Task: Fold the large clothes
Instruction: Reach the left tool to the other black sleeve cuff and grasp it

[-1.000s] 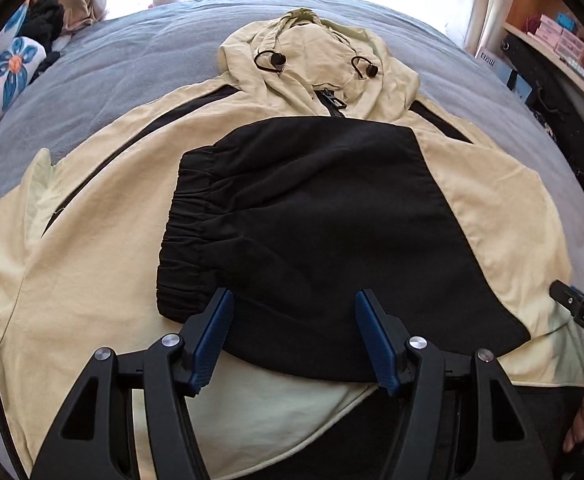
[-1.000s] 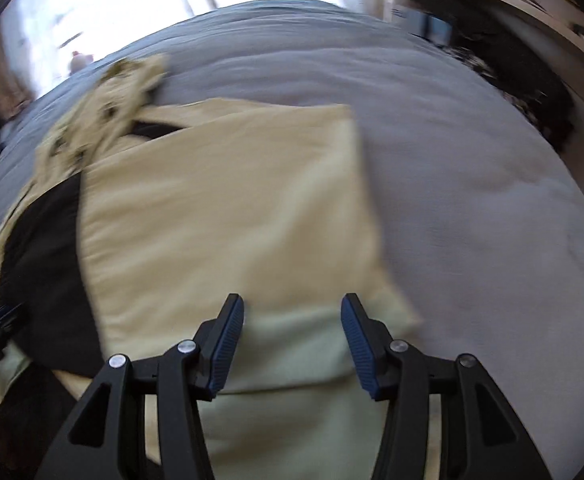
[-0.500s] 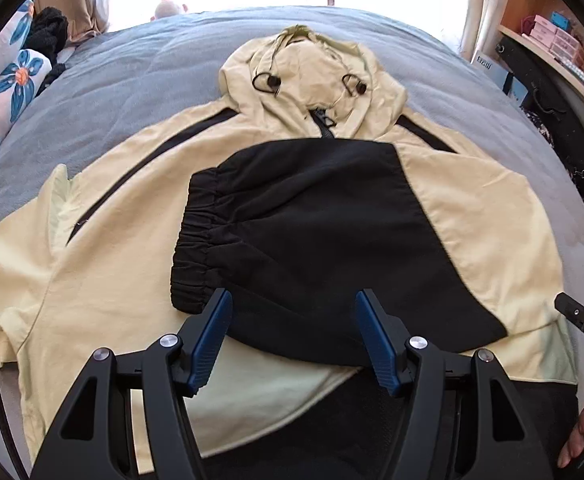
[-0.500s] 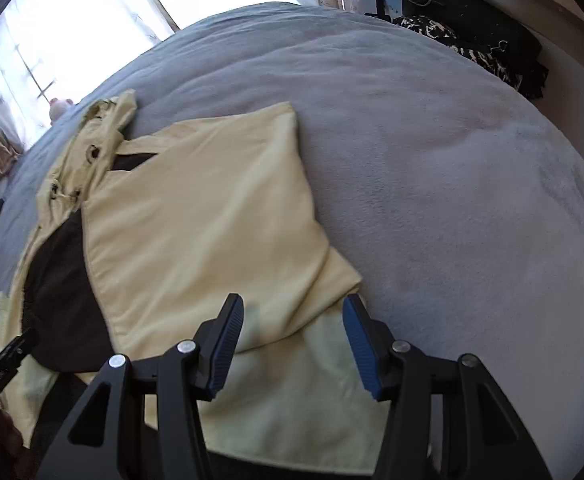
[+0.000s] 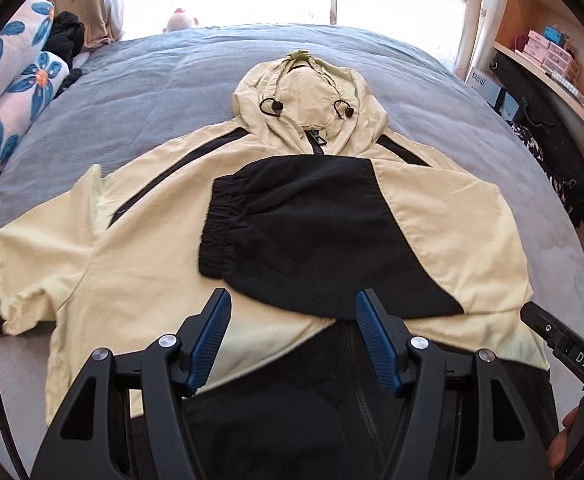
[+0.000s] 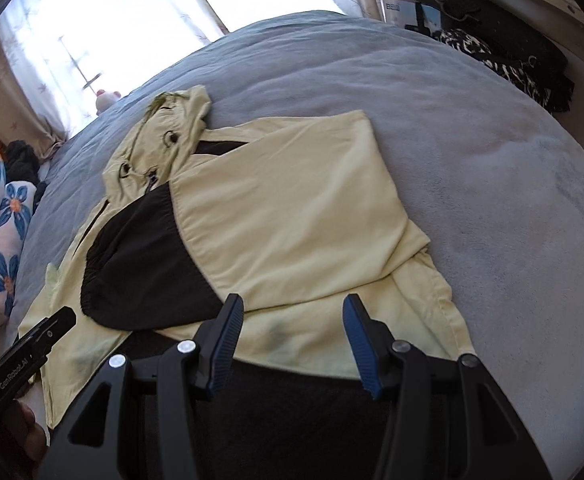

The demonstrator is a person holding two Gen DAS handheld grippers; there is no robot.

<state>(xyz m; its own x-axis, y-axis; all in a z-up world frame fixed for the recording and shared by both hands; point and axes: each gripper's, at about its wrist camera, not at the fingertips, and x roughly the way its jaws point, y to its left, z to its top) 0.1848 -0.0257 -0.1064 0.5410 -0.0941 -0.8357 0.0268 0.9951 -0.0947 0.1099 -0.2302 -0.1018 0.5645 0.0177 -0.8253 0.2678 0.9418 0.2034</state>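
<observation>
A pale yellow and black hooded jacket [image 5: 144, 248] lies front-up on the grey bed [image 5: 140, 80], hood [image 5: 312, 92] toward the window. Its right sleeve is folded across the chest, the black cuff end [image 5: 312, 240] lying on top. My left gripper [image 5: 292, 340] hovers open above the jacket's lower middle, nothing between its blue pads. In the right wrist view the same jacket [image 6: 292, 216] shows its folded sleeve [image 6: 140, 264]. My right gripper [image 6: 292, 344] stands open over the hem at the jacket's right side, holding nothing.
Floral pillows [image 5: 8, 120] and dark clothes lie at the bed's left. A shelf with boxes [image 5: 548, 48] and a dark bag [image 5: 548, 136] stand on the right. A small plush toy [image 5: 180, 20] sits by the window. Grey bedding [image 6: 492, 160] spreads right of the jacket.
Both grippers have lifted and pulled back from the jacket, so more of it and of the bed shows. The right view has swung left toward the jacket. Jaws keep the same width.
</observation>
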